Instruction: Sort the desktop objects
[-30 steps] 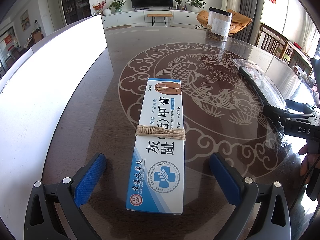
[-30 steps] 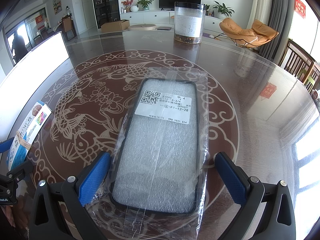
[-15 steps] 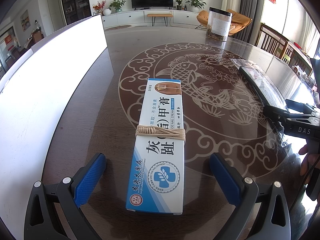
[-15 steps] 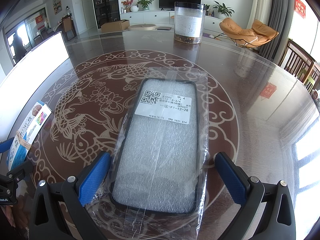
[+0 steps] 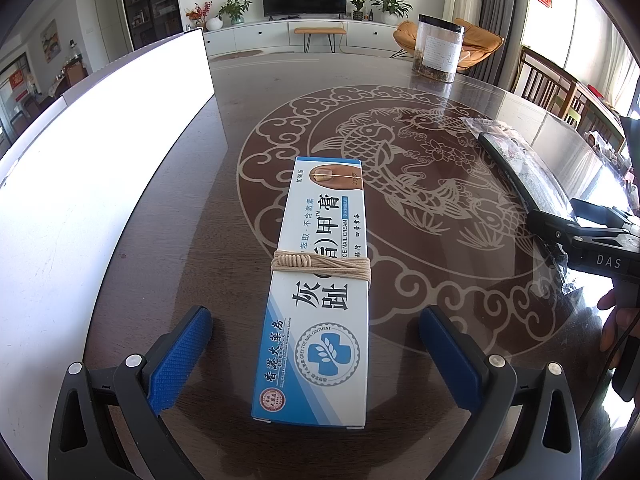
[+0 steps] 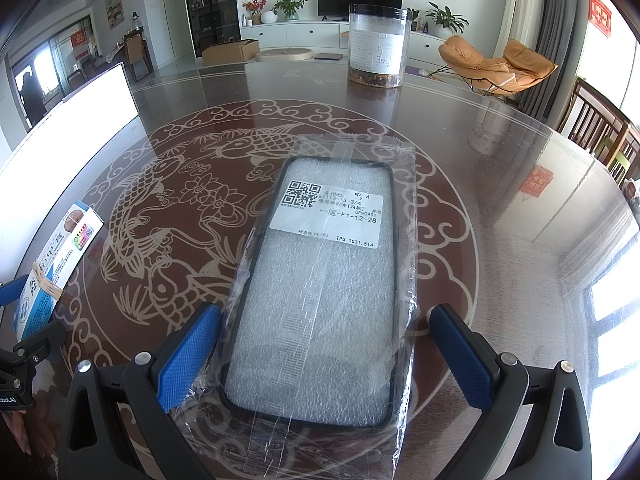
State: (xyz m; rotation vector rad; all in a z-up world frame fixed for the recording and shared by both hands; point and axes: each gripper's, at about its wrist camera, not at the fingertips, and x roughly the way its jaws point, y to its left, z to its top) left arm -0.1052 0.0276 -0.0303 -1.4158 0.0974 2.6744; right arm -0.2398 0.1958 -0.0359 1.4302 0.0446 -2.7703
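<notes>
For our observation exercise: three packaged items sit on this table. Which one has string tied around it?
The blue-and-white ointment box, lying flat between the left tool's open fingers, has tan string wound around its middle. The bagged phone case and the clear jar have none.

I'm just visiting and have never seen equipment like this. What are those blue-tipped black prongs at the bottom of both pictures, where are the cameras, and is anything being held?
There is no robot arm here: a person holds a hand-operated gripper in each hand, and each one carries a wide-angle camera looking forward along its two blue-padded fingers. One picture is from the left gripper, the other from the right gripper. Both are open and hold nothing. On the dark patterned table an ointment box, tied round with string, lies between the left fingers. A phone case in a clear bag lies between the right fingers. A clear jar stands farther back.
</notes>
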